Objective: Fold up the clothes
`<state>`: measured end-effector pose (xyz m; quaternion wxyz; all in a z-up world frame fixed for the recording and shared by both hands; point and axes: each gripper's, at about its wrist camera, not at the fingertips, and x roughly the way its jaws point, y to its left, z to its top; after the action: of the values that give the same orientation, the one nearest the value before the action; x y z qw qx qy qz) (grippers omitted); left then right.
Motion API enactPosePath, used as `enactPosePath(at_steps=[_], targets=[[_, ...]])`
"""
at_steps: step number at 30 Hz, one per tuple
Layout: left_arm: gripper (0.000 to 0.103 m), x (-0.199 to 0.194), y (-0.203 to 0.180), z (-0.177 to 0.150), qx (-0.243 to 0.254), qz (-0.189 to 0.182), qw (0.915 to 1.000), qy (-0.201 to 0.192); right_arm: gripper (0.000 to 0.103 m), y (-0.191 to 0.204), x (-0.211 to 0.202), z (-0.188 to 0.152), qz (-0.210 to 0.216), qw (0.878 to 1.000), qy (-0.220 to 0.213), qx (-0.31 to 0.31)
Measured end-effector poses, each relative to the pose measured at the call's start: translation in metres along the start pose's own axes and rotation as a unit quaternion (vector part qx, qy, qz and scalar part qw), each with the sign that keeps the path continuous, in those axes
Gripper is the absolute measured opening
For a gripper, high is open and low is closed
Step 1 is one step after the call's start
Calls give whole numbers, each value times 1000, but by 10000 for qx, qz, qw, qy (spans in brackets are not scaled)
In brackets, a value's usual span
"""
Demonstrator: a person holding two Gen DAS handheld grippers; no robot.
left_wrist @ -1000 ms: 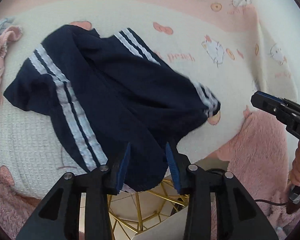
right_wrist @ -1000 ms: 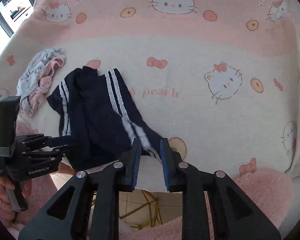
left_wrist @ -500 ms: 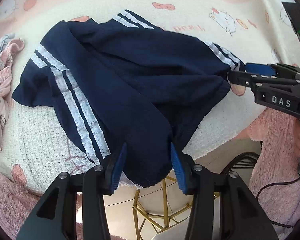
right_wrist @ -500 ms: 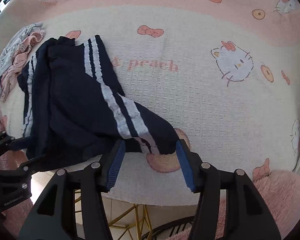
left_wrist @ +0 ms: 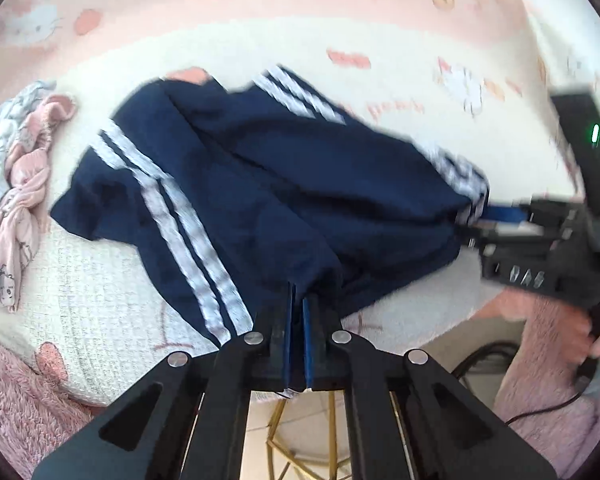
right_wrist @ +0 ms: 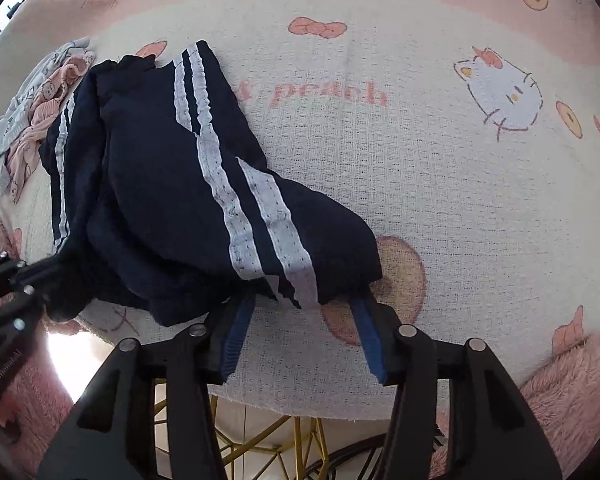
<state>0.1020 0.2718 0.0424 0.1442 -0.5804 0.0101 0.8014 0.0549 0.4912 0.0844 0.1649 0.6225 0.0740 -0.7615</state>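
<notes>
Navy shorts (left_wrist: 260, 200) with white side stripes lie crumpled on a cat-print blanket (right_wrist: 460, 180); left gripper (left_wrist: 298, 308) is clamped on their hem at 6 o'clock, while right gripper (right_wrist: 304, 312) straddles the other hem, fingers wide apart.

Left gripper (left_wrist: 297, 304) now clamps the navy shorts' (left_wrist: 260, 184) near hem — open half a second ago; right gripper (right_wrist: 300, 312), apart earlier, straddles the striped leg end, jaws spread

Right claw (left_wrist: 476, 222) motion-blurred; shorts' (left_wrist: 260, 200) pinched hem hidden
</notes>
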Motion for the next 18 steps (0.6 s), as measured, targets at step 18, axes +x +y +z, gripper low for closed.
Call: enactPosePath(at_steps=[18], targets=[[5,-44,24,29,-1431,-991,9803,-929,26,22,-28,-18,598,9967,-537,106]])
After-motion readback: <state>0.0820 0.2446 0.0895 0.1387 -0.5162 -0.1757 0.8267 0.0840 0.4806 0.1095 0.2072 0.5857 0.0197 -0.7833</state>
